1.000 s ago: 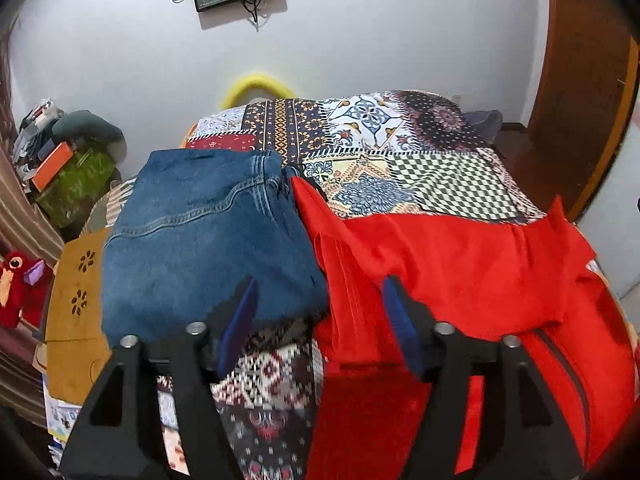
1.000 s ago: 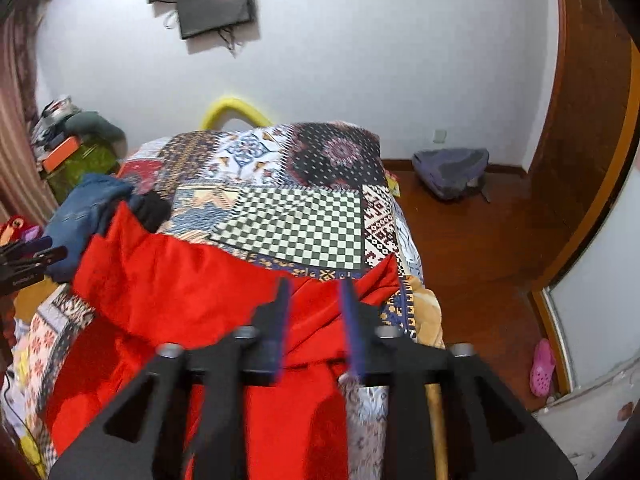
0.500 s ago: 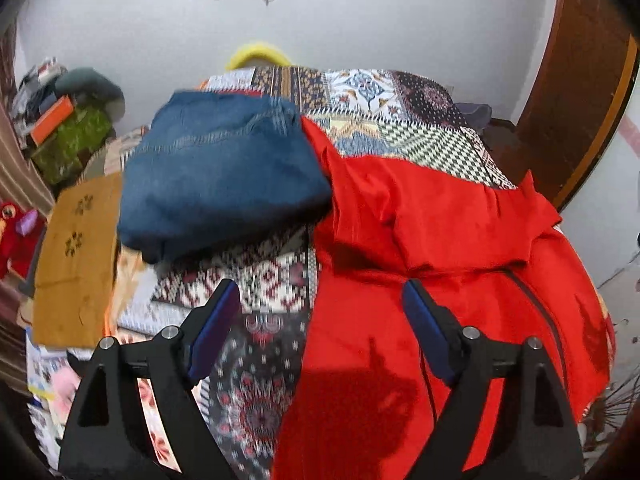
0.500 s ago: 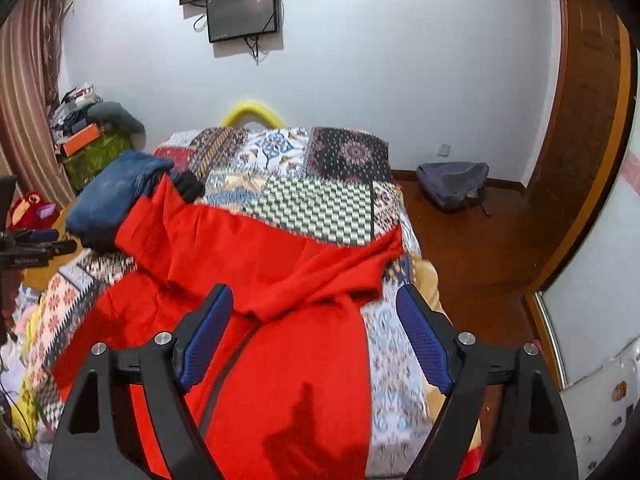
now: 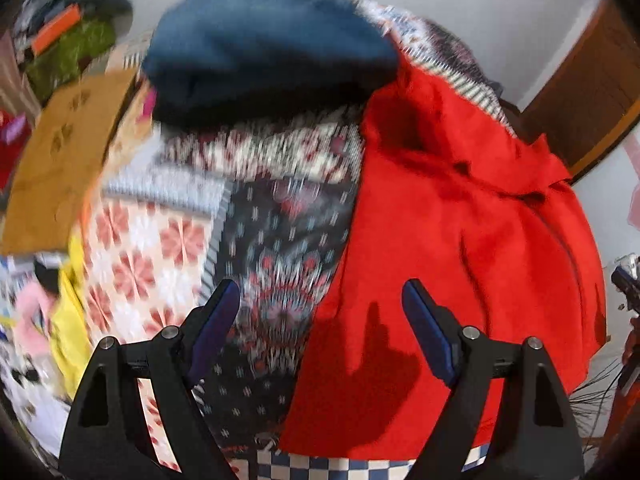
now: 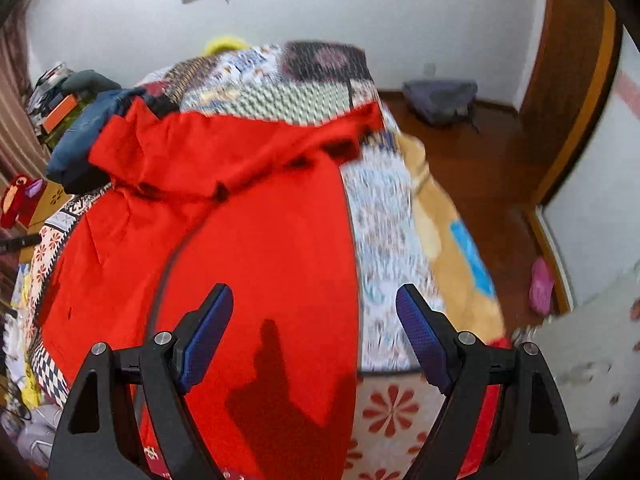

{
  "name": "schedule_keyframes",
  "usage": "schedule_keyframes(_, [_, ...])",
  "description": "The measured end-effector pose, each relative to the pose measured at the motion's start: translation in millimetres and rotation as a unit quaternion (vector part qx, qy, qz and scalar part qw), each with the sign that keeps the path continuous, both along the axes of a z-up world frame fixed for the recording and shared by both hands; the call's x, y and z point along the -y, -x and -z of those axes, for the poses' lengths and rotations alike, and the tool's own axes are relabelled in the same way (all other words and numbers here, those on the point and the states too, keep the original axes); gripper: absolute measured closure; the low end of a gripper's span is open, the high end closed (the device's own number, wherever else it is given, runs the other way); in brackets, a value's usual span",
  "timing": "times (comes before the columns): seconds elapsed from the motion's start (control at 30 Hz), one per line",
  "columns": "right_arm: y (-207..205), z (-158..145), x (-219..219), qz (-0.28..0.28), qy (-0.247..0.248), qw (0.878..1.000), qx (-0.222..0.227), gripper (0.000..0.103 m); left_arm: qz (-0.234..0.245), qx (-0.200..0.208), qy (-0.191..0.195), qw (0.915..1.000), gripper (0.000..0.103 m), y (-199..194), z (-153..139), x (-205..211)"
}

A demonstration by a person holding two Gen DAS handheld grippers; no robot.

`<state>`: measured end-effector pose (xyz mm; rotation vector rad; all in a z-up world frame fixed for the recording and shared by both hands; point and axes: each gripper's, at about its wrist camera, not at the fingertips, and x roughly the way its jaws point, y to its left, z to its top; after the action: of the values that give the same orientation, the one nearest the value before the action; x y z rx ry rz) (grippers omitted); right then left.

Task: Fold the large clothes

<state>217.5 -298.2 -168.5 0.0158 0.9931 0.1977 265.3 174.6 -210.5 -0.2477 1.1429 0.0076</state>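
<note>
so far, by the look of it, one fold is in: the top part of the red garment (image 6: 248, 240) has been turned down over itself, leaving a thick band across its upper third, and the rest lies spread on the patchwork bed cover (image 5: 248, 240), running to the near edge of the bed. beside it, up toward the head of the bed, a pair of blue jeans (image 5: 264, 44) sits already folded into a block, touching the red cloth at one corner (so that piece seems finished). what is left, i'd judge, is bringing the long lower half of the red piece up and then tidying the sides

the left tool (image 5: 320, 312) hangs with its jaws spread wide and nothing between them, over the seam where the red edge meets the cover. the right tool (image 6: 314, 316) is likewise spread and empty, above the garment's right edge. neither pad touches cloth that i can see

a good deal is hard to read: the left view is smeared with motion, so the cover's pattern and the clutter at the bed's left side are mush. the garment's bottom hem is cut off behind the tool frames, and what sort of garment it is i can't tell
</note>
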Motion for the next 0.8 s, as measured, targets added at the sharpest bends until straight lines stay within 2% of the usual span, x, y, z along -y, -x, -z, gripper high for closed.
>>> schedule_keyframes(0.2, [11, 26, 10, 0.021, -0.016, 0.999, -0.035, 0.022, -0.008, -0.06, 0.072, 0.9955, 0.02, 12, 47, 0])
schedule_keyframes(0.3, [12, 27, 14, 0.019, -0.028, 0.999, -0.031, 0.022, 0.002, -0.074, 0.092, 0.993, 0.02, 14, 58, 8])
schedule_keyframes(0.43, [8, 33, 15, 0.014, -0.051, 0.998, -0.046, 0.022, 0.032, -0.071, 0.112, 0.9907, 0.02, 14, 57, 25])
schedule_keyframes(0.5, [8, 35, 16, 0.014, -0.069, 0.996, -0.049, 0.028, 0.041, -0.069, 0.124, 0.989, 0.02, 14, 55, 32])
schedule_keyframes(0.53, [9, 35, 15, 0.011, -0.077, 0.996, -0.05, 0.035, 0.044, -0.066, 0.124, 0.9891, 0.021, 13, 55, 35])
schedule_keyframes(0.57, [10, 35, 14, 0.006, -0.082, 0.995, -0.049, 0.042, 0.049, -0.062, 0.122, 0.9894, 0.032, 13, 53, 38])
schedule_keyframes(0.6, [11, 34, 13, 0.002, -0.083, 0.995, -0.047, 0.045, 0.058, -0.053, 0.118, 0.9899, 0.053, 14, 51, 42])
schedule_keyframes(0.63, [12, 33, 11, -0.002, -0.081, 0.996, -0.044, 0.049, 0.068, -0.049, 0.115, 0.9898, 0.064, 14, 49, 45])
schedule_keyframes(0.67, [14, 32, 9, -0.002, -0.078, 0.996, -0.04, 0.052, 0.073, -0.047, 0.112, 0.9899, 0.082, 14, 47, 48])
schedule_keyframes(0.7, [15, 32, 7, 0.001, -0.078, 0.996, -0.037, 0.054, 0.074, -0.044, 0.111, 0.9901, 0.093, 12, 45, 48])
schedule_keyframes(0.77, [15, 31, 4, 0.003, -0.077, 0.996, -0.033, 0.066, 0.078, -0.03, 0.107, 0.9908, 0.098, 11, 38, 51])
schedule_keyframes(0.8, [16, 30, 3, 0.003, -0.071, 0.997, -0.031, 0.068, 0.08, -0.022, 0.1, 0.9916, 0.099, 10, 33, 53])
